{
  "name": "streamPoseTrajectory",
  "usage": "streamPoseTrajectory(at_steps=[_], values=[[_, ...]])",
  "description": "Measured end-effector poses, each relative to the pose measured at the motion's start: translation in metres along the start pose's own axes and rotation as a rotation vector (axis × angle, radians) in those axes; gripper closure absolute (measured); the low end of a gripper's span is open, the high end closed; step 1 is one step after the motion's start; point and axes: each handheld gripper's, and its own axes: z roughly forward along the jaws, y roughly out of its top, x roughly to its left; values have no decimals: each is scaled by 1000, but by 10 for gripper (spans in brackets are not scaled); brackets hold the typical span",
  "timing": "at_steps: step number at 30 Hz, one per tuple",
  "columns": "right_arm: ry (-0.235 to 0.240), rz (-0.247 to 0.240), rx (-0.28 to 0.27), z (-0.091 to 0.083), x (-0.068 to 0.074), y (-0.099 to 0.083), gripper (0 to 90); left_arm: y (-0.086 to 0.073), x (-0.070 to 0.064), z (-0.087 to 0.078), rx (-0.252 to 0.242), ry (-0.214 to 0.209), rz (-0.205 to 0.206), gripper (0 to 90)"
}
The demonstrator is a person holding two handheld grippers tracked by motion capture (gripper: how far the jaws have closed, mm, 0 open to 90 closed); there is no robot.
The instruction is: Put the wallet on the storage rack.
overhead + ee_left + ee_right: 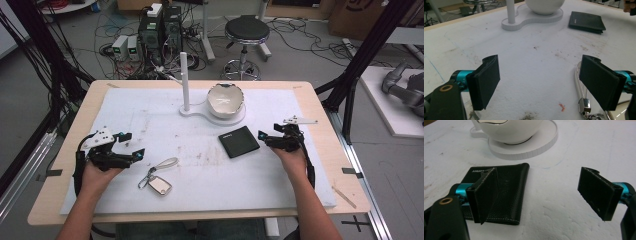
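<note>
The right tool hangs with its jaws spread wide and nothing between them, just beside the right edge of the wallet. The wallet lies flat and closed on the worktop, turned a little askew, its long axis running from lower left to upper right in the high view. In the right gripper view one jaw stands in front of the wallet and the other over bare worktop.

The left tool is also spread and empty, well left of the wallet. A key ring with a strap lies down and left of the wallet. Behind the wallet sits a white bowl on a white stand with an upright post.
</note>
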Motion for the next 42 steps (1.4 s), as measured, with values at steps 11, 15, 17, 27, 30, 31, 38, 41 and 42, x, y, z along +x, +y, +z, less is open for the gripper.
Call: streamPoseTrajectory(at_steps=[11,15,17,27,30,31,38,41,42], values=[[38,-33,99,26,8,-3,176,-1,-1,3,20,3,6,170],[50,-40,132,35,11,-4,176,-2,-1,4,26,5,7,170],[47,-47,166,40,13,-4,177,-2,-1,4,31,6,9,170],[71,-43,211,45,16,-3,251,-3,-2,5,34,11,10,170],[80,-39,210,44,15,-3,282,-3,-4,5,40,9,18,170],[83,-38,212,44,16,-3,302,-3,-4,5,40,9,17,170],[155,3,217,42,15,-4,529,-4,-4,5,45,10,19,170],[161,19,214,41,13,-4,609,-4,-4,5,43,12,18,170],[159,20,211,40,13,-4,650,-4,-4,5,47,11,24,170]])
